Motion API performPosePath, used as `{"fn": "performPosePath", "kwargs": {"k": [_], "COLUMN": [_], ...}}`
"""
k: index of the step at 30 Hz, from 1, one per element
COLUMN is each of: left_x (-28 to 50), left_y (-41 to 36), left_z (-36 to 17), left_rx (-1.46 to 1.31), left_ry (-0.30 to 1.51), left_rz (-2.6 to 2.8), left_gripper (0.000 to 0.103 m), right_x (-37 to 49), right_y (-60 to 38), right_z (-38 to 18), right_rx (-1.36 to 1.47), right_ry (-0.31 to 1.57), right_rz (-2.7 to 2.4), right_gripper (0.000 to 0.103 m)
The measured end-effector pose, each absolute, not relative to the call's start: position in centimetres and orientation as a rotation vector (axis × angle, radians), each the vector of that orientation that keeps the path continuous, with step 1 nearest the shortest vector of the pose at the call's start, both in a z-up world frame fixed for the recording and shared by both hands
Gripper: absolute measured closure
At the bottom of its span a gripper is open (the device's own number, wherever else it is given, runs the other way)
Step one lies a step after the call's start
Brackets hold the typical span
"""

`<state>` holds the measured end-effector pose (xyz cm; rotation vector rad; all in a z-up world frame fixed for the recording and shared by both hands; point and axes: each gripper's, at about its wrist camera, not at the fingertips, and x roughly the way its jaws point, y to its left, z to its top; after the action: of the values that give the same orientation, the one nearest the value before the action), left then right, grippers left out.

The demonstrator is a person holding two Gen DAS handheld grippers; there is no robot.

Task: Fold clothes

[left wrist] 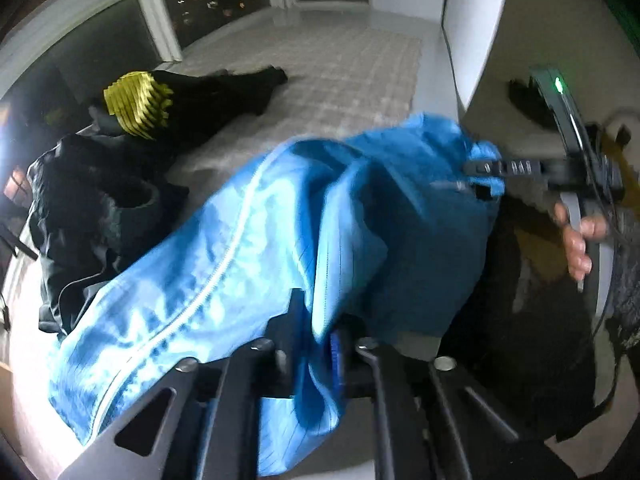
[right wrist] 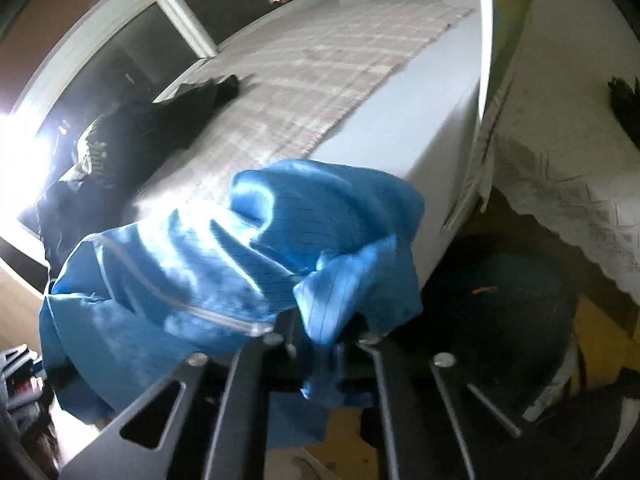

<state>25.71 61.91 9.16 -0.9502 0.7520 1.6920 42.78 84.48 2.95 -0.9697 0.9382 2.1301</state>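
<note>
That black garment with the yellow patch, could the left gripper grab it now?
Probably not yet: the left gripper is shut on the blue jacket, which drapes between it and the black garment farther back on the bed.

Blue jacket [left wrist: 248, 240]: shiny, thin fabric with a pale zip running down it. You held it bunched and creased, lifted at two pinched edges, its lower part draped over the bed. Dark garments [left wrist: 100, 208]: heaped behind it on the bed, one bearing a yellow ribbed patch.

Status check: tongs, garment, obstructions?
Left tongs and right tongs both shut on blue jacket, lifted over the bed. Dark clothes piled alongside.
</note>
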Motion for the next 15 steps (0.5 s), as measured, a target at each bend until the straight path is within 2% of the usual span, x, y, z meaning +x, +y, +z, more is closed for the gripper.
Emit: {"fn": "performPosePath", "kwargs": {"k": [5, 9, 13, 15], "left_x": [22.8, 20.2, 16.8, 15.0], "left_y": [57.2, 50.2, 40.4, 37.0], "left_z": [14.2, 19.4, 24.6, 25.9], "left_rx": [-0.952, -0.921, -0.897, -0.873], "left_ry": [0.542, 0.377, 0.197, 0.192], "left_rz": [1.721, 1.79, 1.917, 2.018], "left_gripper": [0.099, 0.099, 0.099, 0.099], "right_x": [44.6, 45.4, 39.6, 36.6], "right_y": [81.9, 78.0, 73.4, 71.1], "right_z": [9.3, 18.0, 23.7, 26.5], "right_rx": [-0.788, -0.615, -0.597, -0.586], "right_ry": [0.929, 0.824, 0.717, 0.657], "right_rz": [2.248, 2.438, 2.666, 2.779], "right_gripper": [0.1, 0.1, 0.1, 0.1]}}
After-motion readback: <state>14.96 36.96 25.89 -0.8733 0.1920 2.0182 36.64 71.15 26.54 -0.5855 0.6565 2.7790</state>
